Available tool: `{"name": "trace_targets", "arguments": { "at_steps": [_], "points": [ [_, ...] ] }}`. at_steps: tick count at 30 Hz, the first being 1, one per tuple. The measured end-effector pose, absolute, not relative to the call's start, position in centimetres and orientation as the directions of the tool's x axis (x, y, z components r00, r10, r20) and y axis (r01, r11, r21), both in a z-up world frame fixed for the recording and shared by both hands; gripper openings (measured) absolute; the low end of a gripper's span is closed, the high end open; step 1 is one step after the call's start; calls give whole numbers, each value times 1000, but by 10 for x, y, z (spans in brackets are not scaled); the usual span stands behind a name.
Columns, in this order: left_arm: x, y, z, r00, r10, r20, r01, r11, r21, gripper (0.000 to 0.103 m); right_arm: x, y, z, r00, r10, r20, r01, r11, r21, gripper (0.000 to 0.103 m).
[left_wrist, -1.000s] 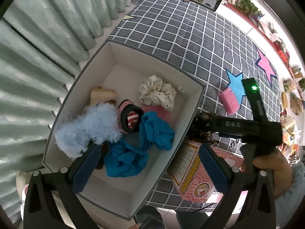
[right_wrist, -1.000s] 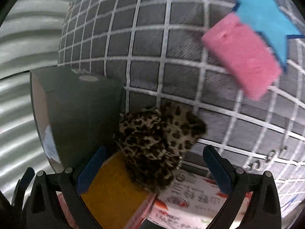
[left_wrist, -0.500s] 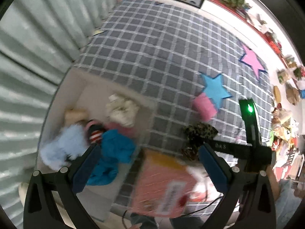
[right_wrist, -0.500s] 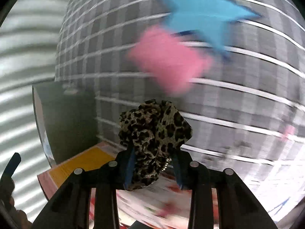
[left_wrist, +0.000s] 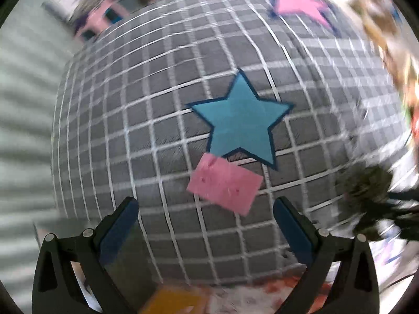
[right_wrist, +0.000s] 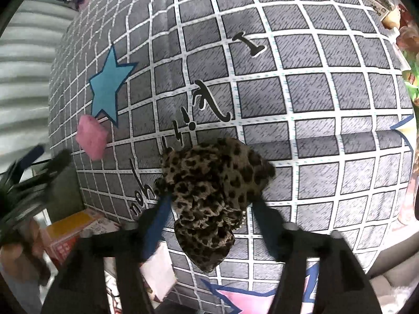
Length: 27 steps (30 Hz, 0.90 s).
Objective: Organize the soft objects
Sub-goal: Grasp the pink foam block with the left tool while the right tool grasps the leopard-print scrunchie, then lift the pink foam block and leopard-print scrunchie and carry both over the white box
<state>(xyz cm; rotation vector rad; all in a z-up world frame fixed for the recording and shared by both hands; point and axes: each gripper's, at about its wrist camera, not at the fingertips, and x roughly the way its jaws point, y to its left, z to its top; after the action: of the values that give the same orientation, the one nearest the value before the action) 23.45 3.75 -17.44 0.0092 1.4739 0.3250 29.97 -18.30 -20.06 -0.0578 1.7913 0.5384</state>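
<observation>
A leopard-print scrunchie [right_wrist: 209,183] sits between the blue pads of my right gripper [right_wrist: 209,204] above the grey checked quilt [right_wrist: 314,104]. The jaws are opening, and both pads still touch the scrunchie's sides. My left gripper [left_wrist: 205,205] is open and empty, pointing down. It hangs just in front of a pink soft pad [left_wrist: 225,191] that lies by the blue star [left_wrist: 241,125]. The right wrist view shows the same pad [right_wrist: 91,137] at far left, with the blurred left gripper [right_wrist: 34,172] below it. The scrunchie [left_wrist: 366,185] is a blur at the right edge of the left wrist view.
An orange and red booklet [right_wrist: 70,225] lies at the quilt's near edge, next to a dark grey box wall [right_wrist: 65,193]. Pale curtains [left_wrist: 23,130] hang to the left. Cluttered shelves [left_wrist: 387,39] run along the far right. A pink star [left_wrist: 301,2] marks the far quilt.
The left gripper swung from above the box of soft things to above the pink pad. The right gripper closed on the scrunchie, carried it right across the quilt, and now stands wider.
</observation>
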Motion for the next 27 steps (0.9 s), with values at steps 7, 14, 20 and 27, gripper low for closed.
{"name": "trace_targets", "arguments": {
  "at_steps": [7, 14, 20, 27],
  "points": [
    [254, 43, -211, 3, 193, -981, -168, 967, 190, 103, 290, -166, -195, -221, 191, -956, -398, 878, 267, 93],
    [262, 43, -242, -75, 195, -978, -163, 965, 205, 103, 275, -137, -216, -204, 112, -973, -484, 852, 199, 93],
    [264, 53, -247, -104, 170, -980, -192, 963, 187, 100, 260, -123, -223, -150, 36, -988, -537, 836, 112, 80],
    [259, 34, -229, -85, 151, -985, -183, 969, 164, 77, 258, -122, -216, -171, 90, -981, -516, 840, 167, 38]
  ]
}}
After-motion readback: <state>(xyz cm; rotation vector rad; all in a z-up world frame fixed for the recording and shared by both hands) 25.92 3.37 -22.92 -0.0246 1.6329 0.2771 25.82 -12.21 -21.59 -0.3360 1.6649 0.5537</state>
